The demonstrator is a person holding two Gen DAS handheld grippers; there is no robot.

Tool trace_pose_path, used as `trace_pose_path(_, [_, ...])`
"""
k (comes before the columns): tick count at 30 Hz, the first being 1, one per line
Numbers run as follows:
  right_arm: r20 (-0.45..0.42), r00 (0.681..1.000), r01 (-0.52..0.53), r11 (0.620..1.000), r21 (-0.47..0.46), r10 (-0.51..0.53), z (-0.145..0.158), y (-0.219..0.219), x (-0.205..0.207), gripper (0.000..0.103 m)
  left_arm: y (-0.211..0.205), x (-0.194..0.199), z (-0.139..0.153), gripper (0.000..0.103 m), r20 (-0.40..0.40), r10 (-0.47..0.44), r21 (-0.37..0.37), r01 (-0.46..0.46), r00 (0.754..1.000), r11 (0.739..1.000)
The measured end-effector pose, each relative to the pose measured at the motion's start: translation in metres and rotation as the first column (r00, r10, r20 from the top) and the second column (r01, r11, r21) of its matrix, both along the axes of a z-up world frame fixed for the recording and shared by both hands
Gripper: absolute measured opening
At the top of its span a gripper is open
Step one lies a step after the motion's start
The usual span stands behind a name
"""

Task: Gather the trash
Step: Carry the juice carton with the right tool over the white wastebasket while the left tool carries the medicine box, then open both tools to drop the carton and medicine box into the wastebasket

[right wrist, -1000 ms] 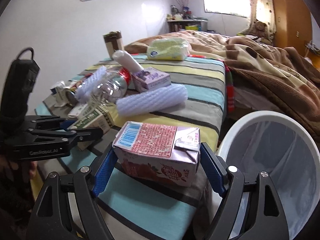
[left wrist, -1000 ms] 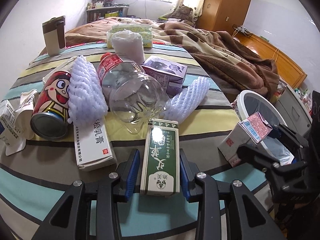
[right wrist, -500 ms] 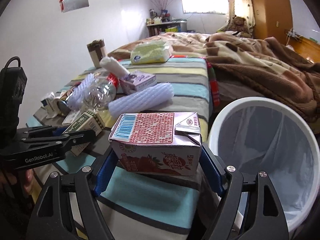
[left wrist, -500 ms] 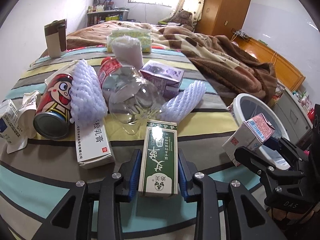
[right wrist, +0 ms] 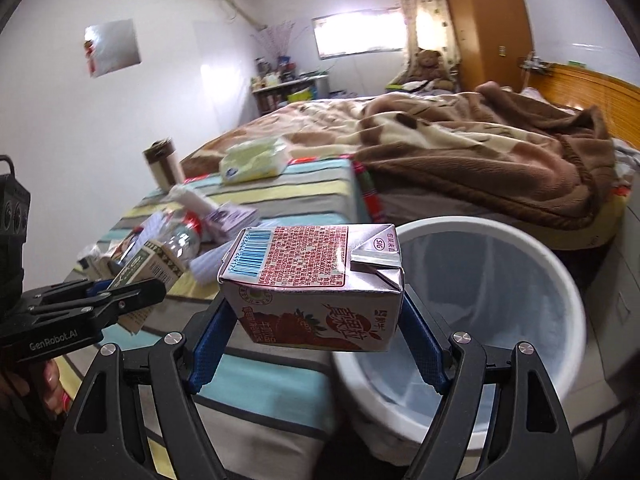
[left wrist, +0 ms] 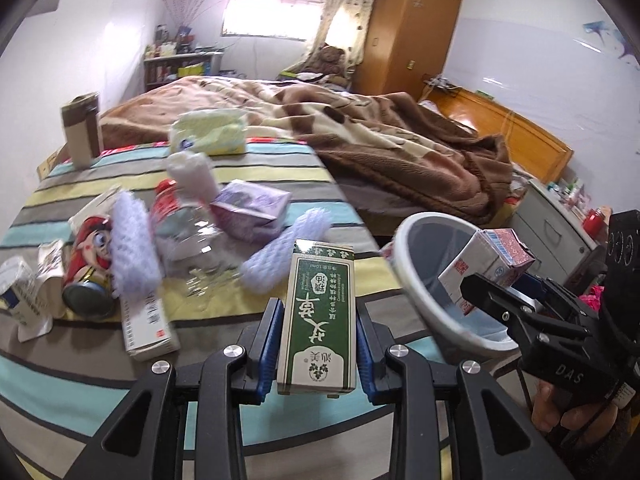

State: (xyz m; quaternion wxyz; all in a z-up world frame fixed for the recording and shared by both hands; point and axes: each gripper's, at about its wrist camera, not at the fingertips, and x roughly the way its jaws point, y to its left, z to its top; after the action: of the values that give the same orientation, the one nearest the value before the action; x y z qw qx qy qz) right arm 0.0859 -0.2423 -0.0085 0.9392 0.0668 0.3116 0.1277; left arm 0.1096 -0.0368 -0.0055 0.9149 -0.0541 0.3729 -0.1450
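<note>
My left gripper is shut on a green and white carton, lifted clear of the striped bed cover. My right gripper is shut on a red strawberry milk carton, held at the left rim of the white bin. In the left wrist view the milk carton hangs over the bin in the right gripper. The left gripper with its green carton shows at the left of the right wrist view.
Left on the striped cover lie a red can, a clear bottle, two white foam nets, a purple box, a long white box and a tissue pack. A brown blanket covers the bed behind.
Both grippers have risen with their cartons. The green carton has left the bed cover. The milk carton has moved right, to the bin's rim.
</note>
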Motion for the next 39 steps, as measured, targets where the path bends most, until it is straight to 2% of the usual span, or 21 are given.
trace_pose_path(9, [-0.015,0.988,0.151,0.988,-0.022,-0.152,0.003,-0.034,0.002,0.080,-0.050,0.010,0.012,0.034,0.028,-0.112,-0.007,0.113,0.993,0.994])
trace_pose_path(13, [-0.041,0.977,0.206,0.978,-0.029,-0.207,-0.003,-0.049,0.005,0.080,-0.075,0.020,0.012,0.034,0.014,-0.170,-0.016,0.171,0.985,0.985])
trace_pose_path(19, [-0.079,0.966,0.241,0.968,-0.065,-0.246,-0.015,-0.060,0.010,0.080,-0.107,0.032,0.008,0.034,-0.003,-0.232,-0.005,0.232,0.973,0.973])
trace_pose_path(34, [-0.166,0.935,0.301,0.949,-0.088,-0.312,-0.034,-0.090,0.023,0.081,-0.148,0.055,-0.008,0.034,-0.045,-0.299,0.011,0.300,0.953,0.954])
trace_pose_path(35, [-0.171,0.933,0.305,0.948,-0.087,-0.316,-0.035,-0.092,0.023,0.081,-0.148,0.055,-0.009,0.035,-0.050,-0.301,0.008,0.302,0.952,0.953])
trace_pose_path(37, [-0.182,0.929,0.313,0.947,-0.079,-0.322,-0.037,-0.095,0.023,0.081,-0.148,0.056,-0.011,0.048,-0.053,-0.298,0.007,0.299,0.953,0.954])
trace_pose_path(39, [-0.187,0.928,0.314,0.947,-0.069,-0.322,-0.038,-0.097,0.024,0.081,-0.146,0.056,-0.010,0.051,-0.052,-0.295,-0.003,0.295,0.954,0.955])
